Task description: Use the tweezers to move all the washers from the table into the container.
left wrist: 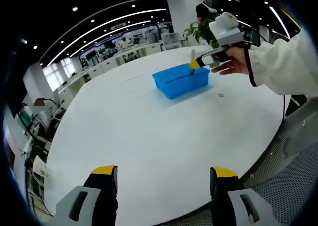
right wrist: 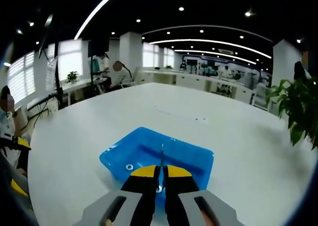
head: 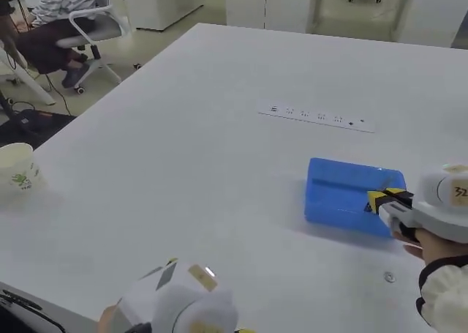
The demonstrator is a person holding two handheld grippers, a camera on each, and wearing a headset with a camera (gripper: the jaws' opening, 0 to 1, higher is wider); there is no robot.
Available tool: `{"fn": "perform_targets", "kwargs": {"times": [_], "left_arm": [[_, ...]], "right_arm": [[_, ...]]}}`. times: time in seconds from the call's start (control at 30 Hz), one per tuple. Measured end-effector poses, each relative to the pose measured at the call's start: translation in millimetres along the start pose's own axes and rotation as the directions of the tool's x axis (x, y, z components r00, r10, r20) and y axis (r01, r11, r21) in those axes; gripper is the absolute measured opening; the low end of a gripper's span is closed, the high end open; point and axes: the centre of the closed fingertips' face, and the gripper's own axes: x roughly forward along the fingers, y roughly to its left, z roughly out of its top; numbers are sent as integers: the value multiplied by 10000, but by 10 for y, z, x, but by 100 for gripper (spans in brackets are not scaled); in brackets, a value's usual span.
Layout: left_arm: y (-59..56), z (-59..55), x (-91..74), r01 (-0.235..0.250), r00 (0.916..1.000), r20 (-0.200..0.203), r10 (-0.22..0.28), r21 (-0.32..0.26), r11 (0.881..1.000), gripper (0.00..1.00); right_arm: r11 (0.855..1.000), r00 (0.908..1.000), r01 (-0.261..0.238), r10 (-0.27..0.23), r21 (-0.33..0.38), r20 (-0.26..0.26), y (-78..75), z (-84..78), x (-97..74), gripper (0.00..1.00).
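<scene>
The right gripper (right wrist: 161, 173), fingers clamped on the tweezers (right wrist: 162, 155) above the container (right wrist: 119, 150), could flick the thin washer (head: 389, 277) across the bench (head: 219, 165); the left gripper (left wrist: 164, 173) fingers are apart.

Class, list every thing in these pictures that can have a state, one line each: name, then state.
left gripper, open, holding nothing.
right gripper, shut on the tweezers, above the container.
container, open-topped, one washer inside.
washer on the table, lying flat, not yet moved.
paper cup, upright.
</scene>
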Motion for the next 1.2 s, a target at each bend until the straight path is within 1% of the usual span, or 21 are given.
{"fn": "perform_targets", "kwargs": {"times": [0.07,0.27,0.43,0.53,0.6,0.77,0.87,0.97,1.0,1.1,1.2], "left_arm": [[-2,0,-1,5,10000,-3,-5,8,10000,77],[-1,0,-6,-3,10000,-14,3,-5,10000,77],[-10,0,-8,24,10000,-27,-24,25,10000,77],[-10,0,-9,21,10000,-31,-20,23,10000,77],[-9,3,-10,20,10000,-13,-20,2,10000,77],[-9,4,-7,15,10000,-5,-15,21,10000,77],[-7,9,-9,12,10000,26,-12,-4,10000,77],[-18,17,-12,59,10000,64,-59,10,10000,78],[-25,29,-15,82,9999,124,-82,7,10000,78],[-23,31,-18,68,9999,136,-68,-1,10000,78],[-27,35,-23,66,9999,139,-67,35,10000,77]], "right_arm": [[9999,10000,-40,40,-104,4,5,-6,16,2],[9988,9999,78,-71,-487,131,-13,-21,3,2],[9994,9999,53,-50,-352,90,-41,-26,-8,3],[9995,10000,-51,52,-297,34,-29,-9,-23,3],[9993,9998,-37,44,-381,176,-27,29,-45,3],[9996,9985,-72,86,-279,533,-13,147,-193,3],[9999,9969,14,-4,-118,790,-11,197,-323,3],[9999,9939,119,-122,32,1100,-7,253,-495,3],[9999,9932,147,-152,56,1155,-4,260,-539,3],[9994,9906,274,-298,196,1332,-9,270,-690,3],[9981,9866,493,-542,360,1541,-36,260,-841,3]]}}
